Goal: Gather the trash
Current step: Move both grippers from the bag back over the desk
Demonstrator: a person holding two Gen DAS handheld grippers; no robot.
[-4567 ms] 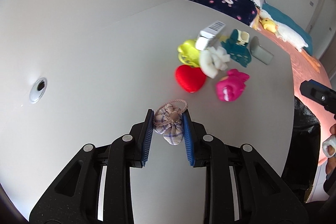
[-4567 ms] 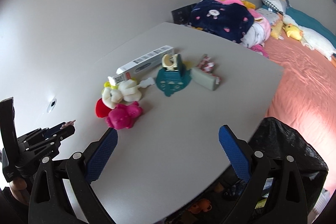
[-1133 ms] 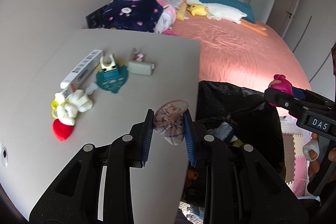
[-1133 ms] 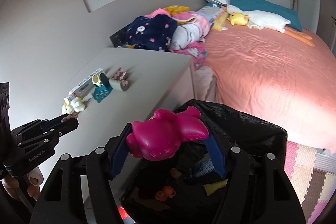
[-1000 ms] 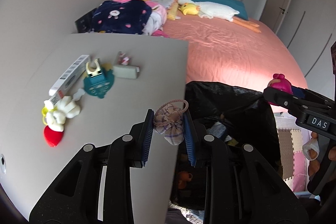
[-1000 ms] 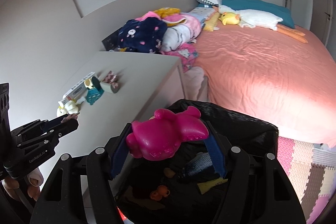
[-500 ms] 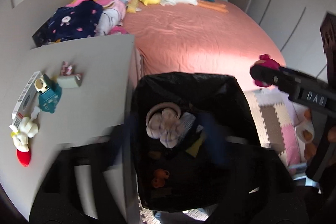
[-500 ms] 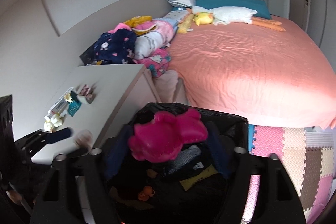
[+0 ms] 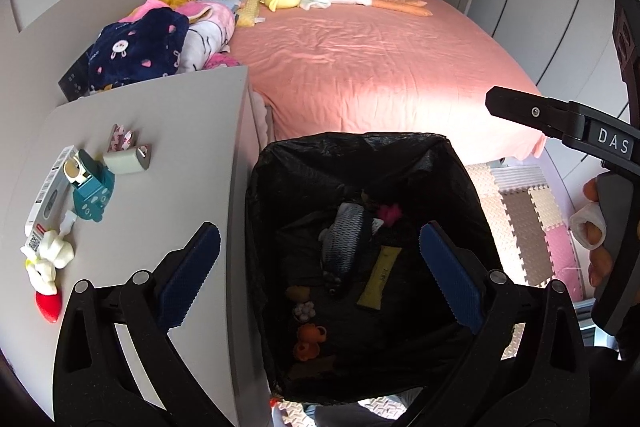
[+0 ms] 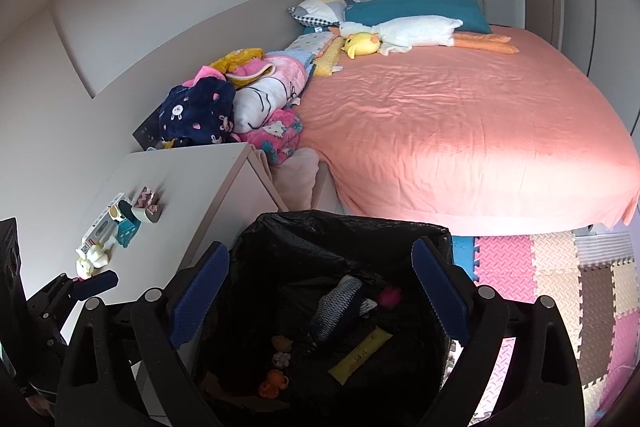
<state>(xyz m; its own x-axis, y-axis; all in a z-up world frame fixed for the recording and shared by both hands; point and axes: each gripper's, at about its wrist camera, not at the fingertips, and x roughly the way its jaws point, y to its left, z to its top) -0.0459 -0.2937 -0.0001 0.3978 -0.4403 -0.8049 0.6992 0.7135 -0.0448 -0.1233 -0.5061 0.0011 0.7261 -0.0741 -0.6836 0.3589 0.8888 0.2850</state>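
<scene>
- Left wrist view: left gripper (image 9: 318, 269) jaws spread wide, nothing between the pads, hanging over the black trash bag (image 9: 360, 163).
- Bag stands just beside the edge of the grey table (image 9: 168, 131), mouth open.
- In the bag: pink toy (image 9: 389, 213) deep near the back, grey-striped cloth item (image 9: 346, 239), yellow flat packet (image 9: 378, 277), small pale puff (image 9: 304, 311), orange toy (image 9: 309, 341) at the bottom.
- On the table, far-left side: red heart (image 9: 48, 303), white plush (image 9: 48, 259), long white box (image 9: 50, 187), teal tape dispenser (image 9: 92, 187), pale grey block (image 9: 127, 161), small patterned wrapper (image 9: 120, 139).
- Right gripper (image 9: 560, 119) comes in from the right edge; a person's hand (image 9: 596, 231) on its handle. Jaw state not readable from here.
- Pink bed (image 9: 372, 75) behind the bag.
- Right wrist view: right gripper (image 10: 320, 293) jaws wide and still opening, nothing between them, above the same trash bag (image 10: 328, 231).
- Pink toy (image 10: 390, 295) lies inside beside the striped cloth (image 10: 334, 307); yellow packet (image 10: 360, 349) and orange toy (image 10: 274, 383) lower down.
- Left gripper (image 10: 94, 281) shows at the left edge, over the table (image 10: 192, 179).
- Foam floor mat (image 10: 560, 275) to the right of the bag.
</scene>
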